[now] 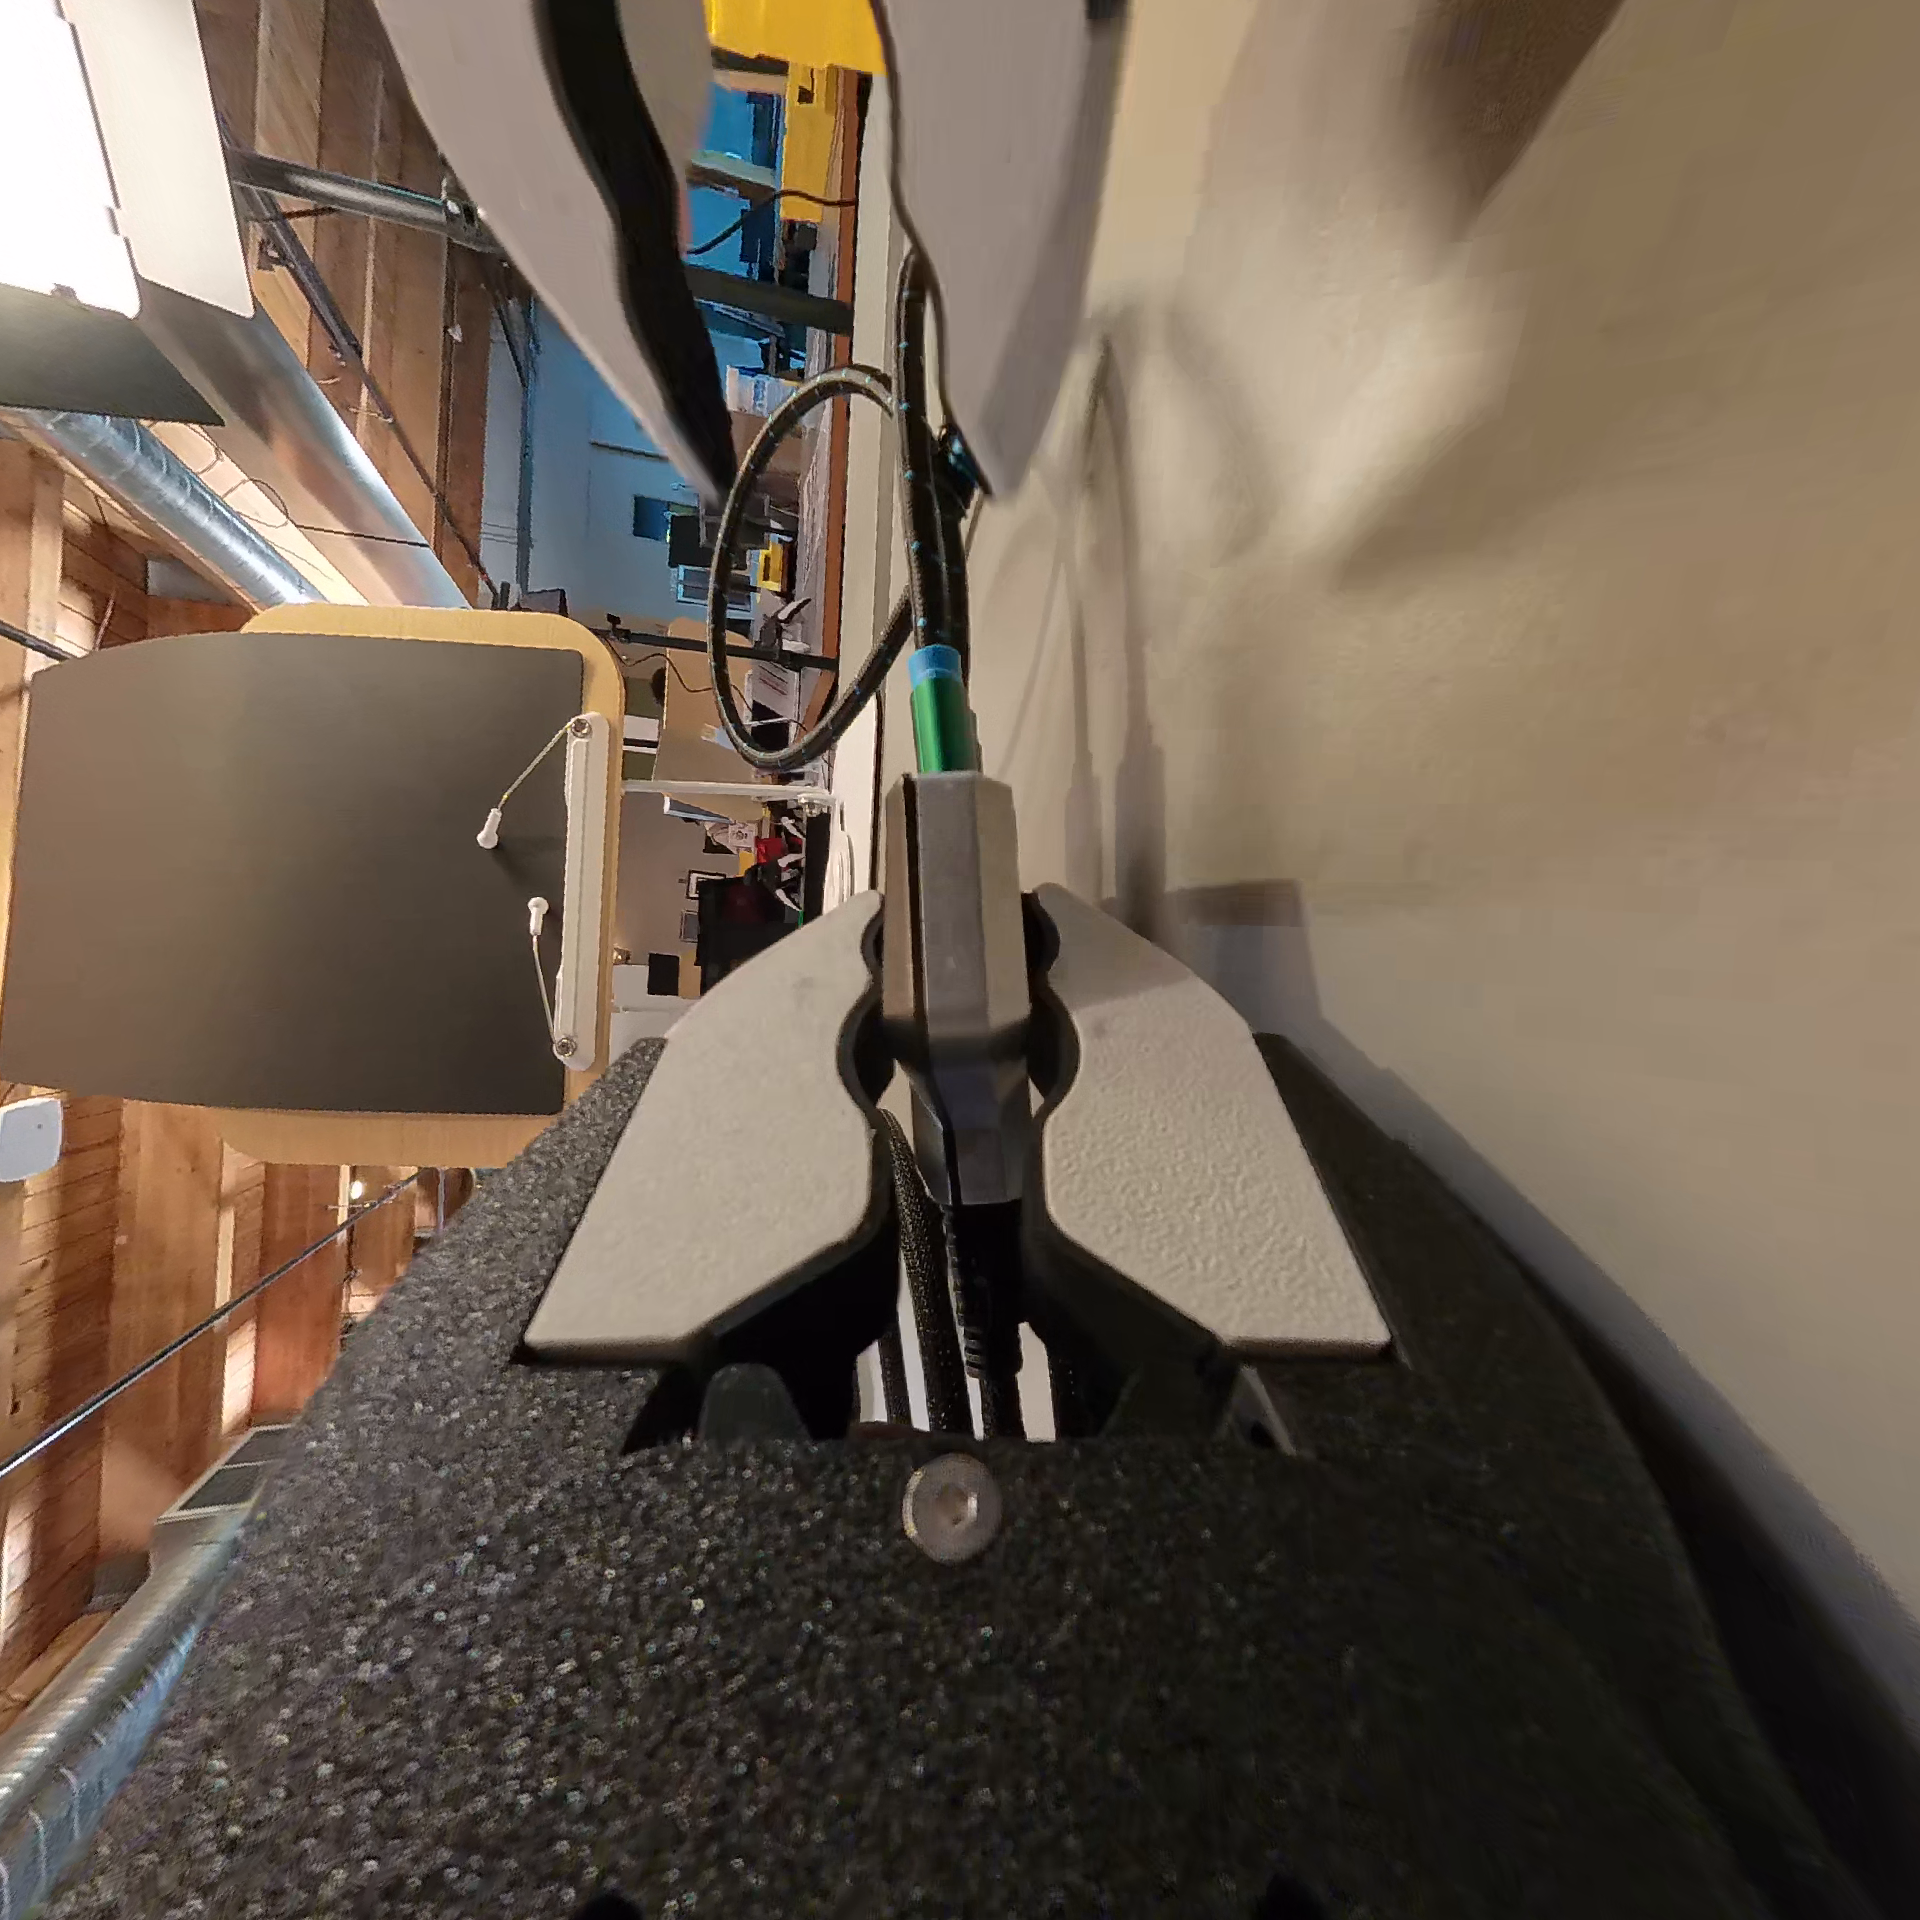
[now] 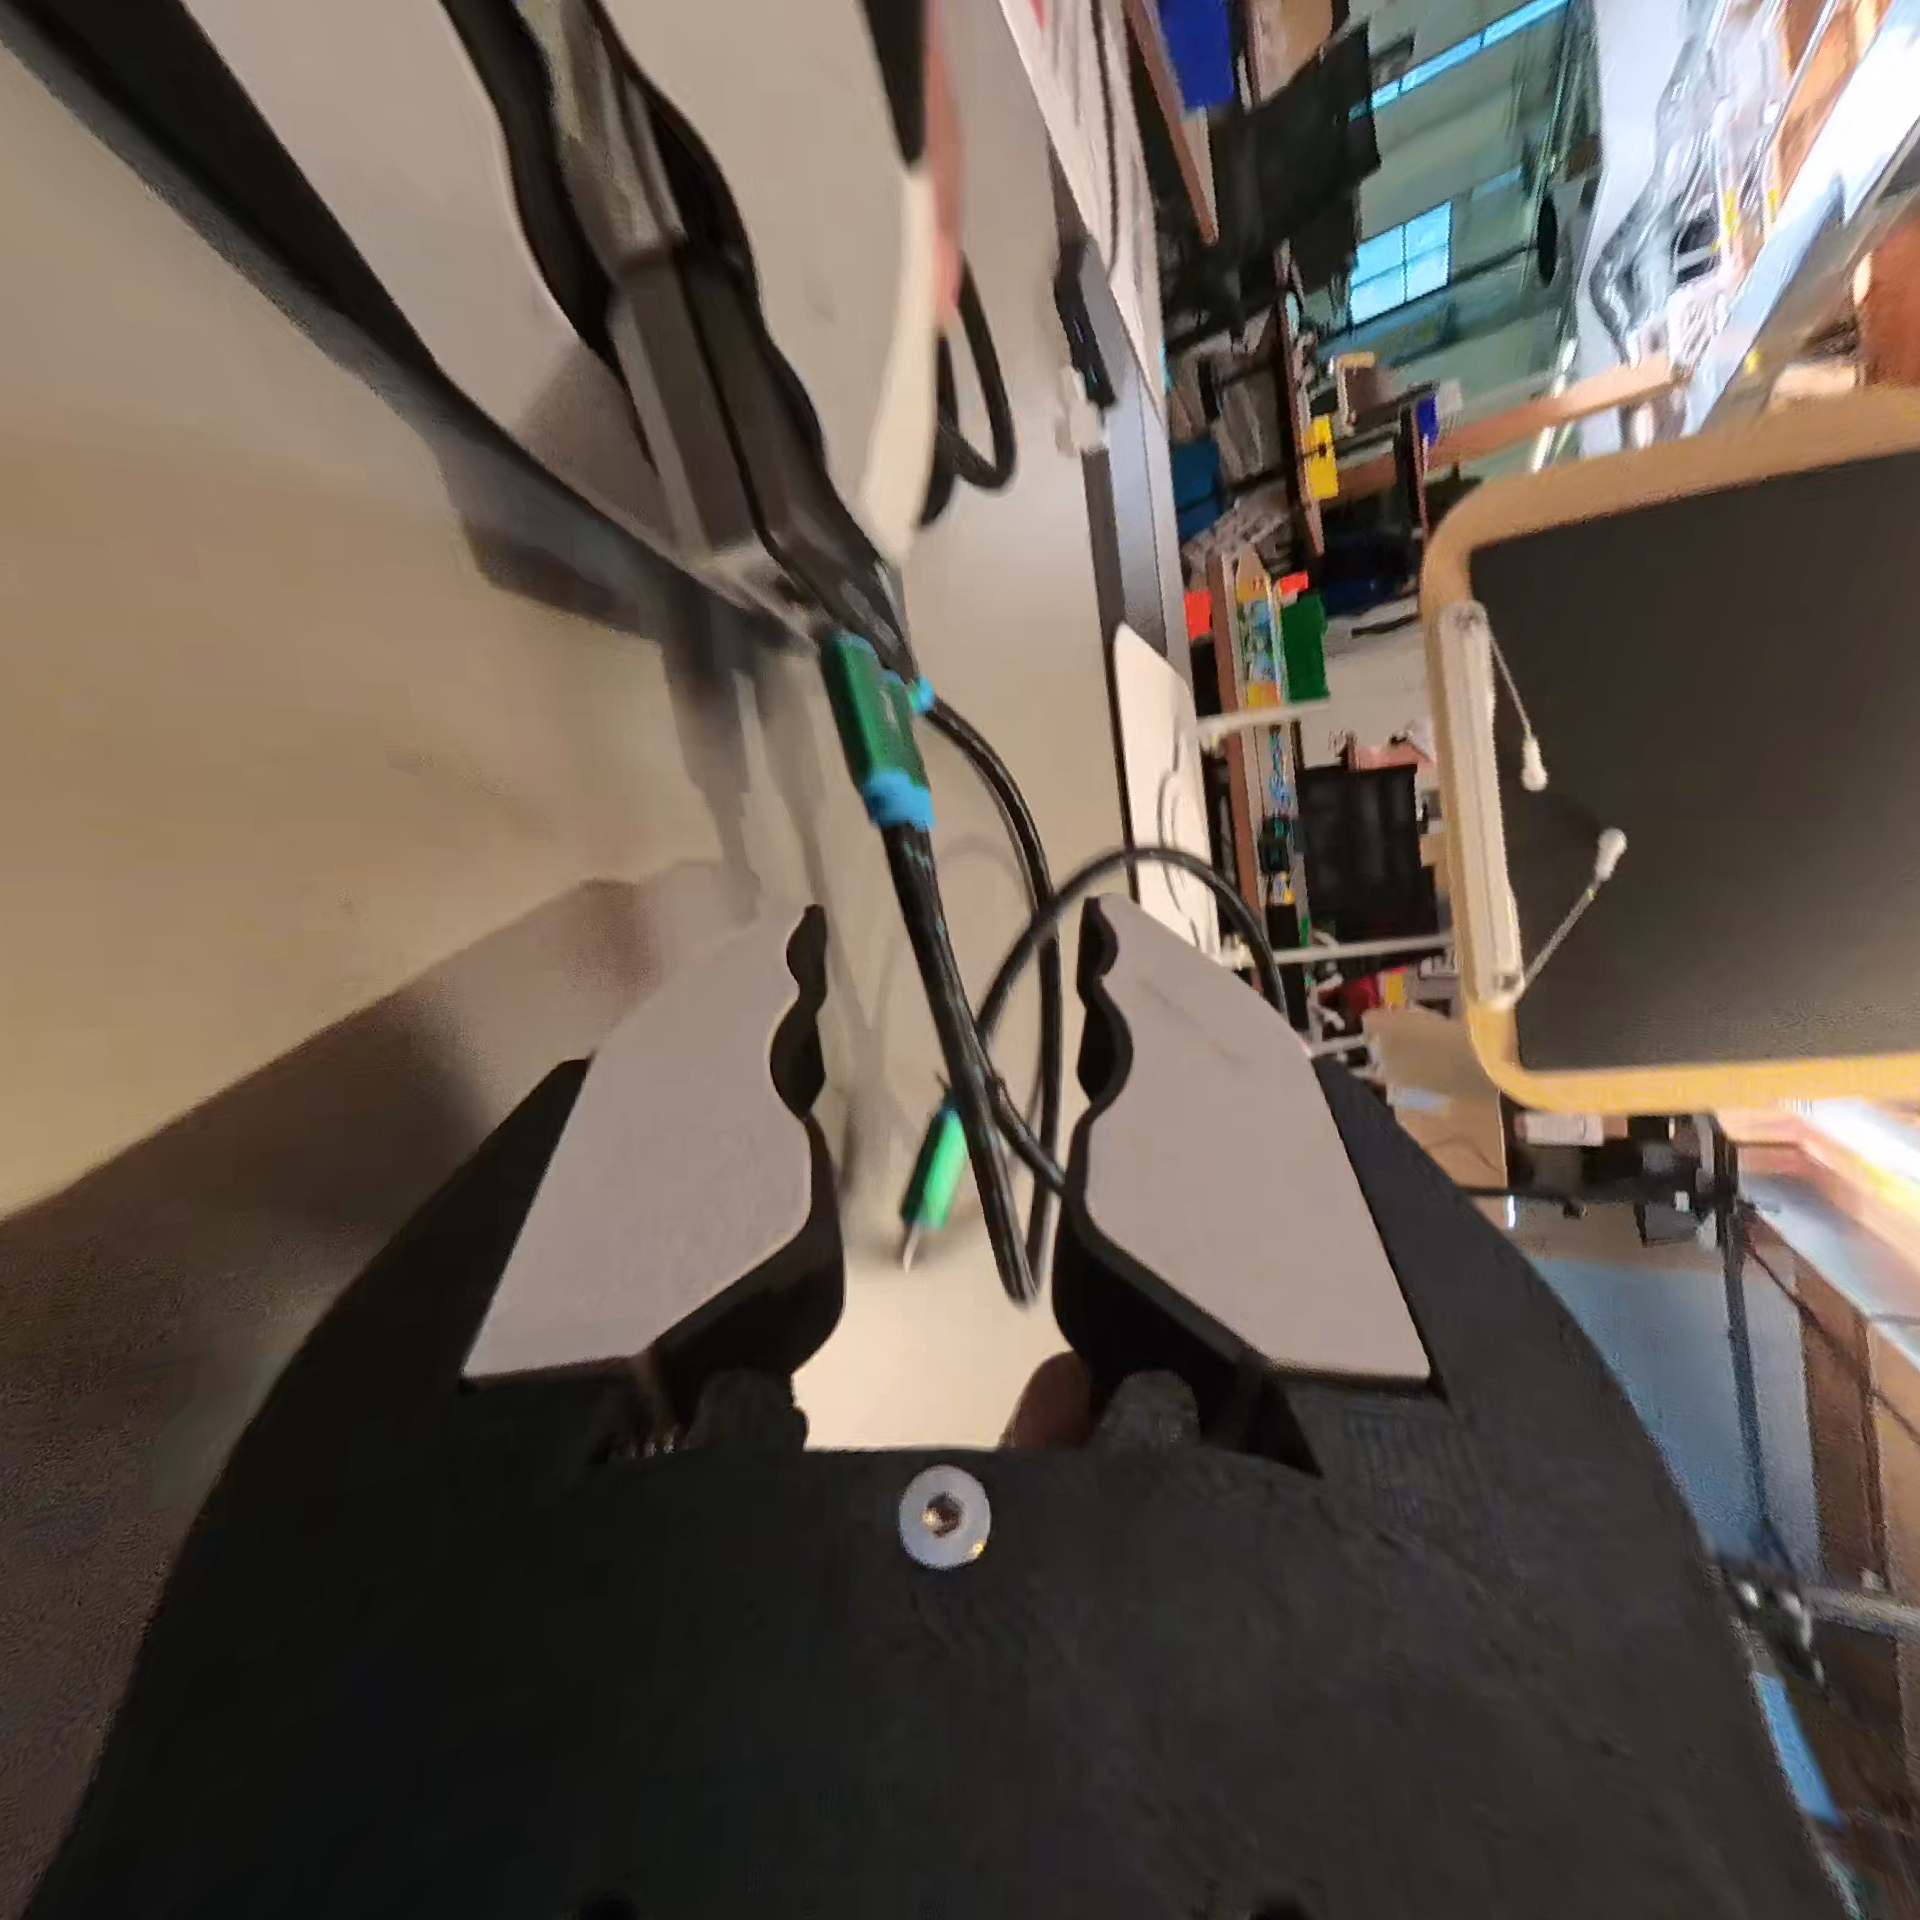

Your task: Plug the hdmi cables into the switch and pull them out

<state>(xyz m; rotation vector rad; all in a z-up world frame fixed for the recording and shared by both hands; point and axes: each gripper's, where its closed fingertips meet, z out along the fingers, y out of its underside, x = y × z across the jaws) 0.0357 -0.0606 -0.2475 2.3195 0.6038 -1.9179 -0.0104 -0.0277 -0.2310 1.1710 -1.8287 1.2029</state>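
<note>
My left gripper [image 1: 961, 914] is shut on the grey HDMI switch [image 1: 951, 883], holding it just above the cream table [image 1: 1558, 727]. A green HDMI plug [image 1: 940, 717] with blue tape sits in the switch's far end, and its braided black cable [image 1: 935, 520] runs on from it. My right gripper [image 2: 951, 925] is open and empty; that cable [image 2: 956, 1039] passes between its fingers. In the right wrist view the green plug [image 2: 873, 727] meets the switch [image 2: 696, 395] held in the left gripper's fingers [image 2: 364, 208]. A second, loose green plug [image 2: 935, 1174] lies on the table.
A thin black cable [image 2: 1039, 987] loops beside the braided one. A small black box [image 2: 1086, 312] and a white flat object [image 2: 1153, 769] lie farther along the table. A black panel with a wooden rim [image 1: 291, 862] stands off the table's side, with cluttered shelves beyond. Some 6 centimeters of space lies between my two pairs of fingers.
</note>
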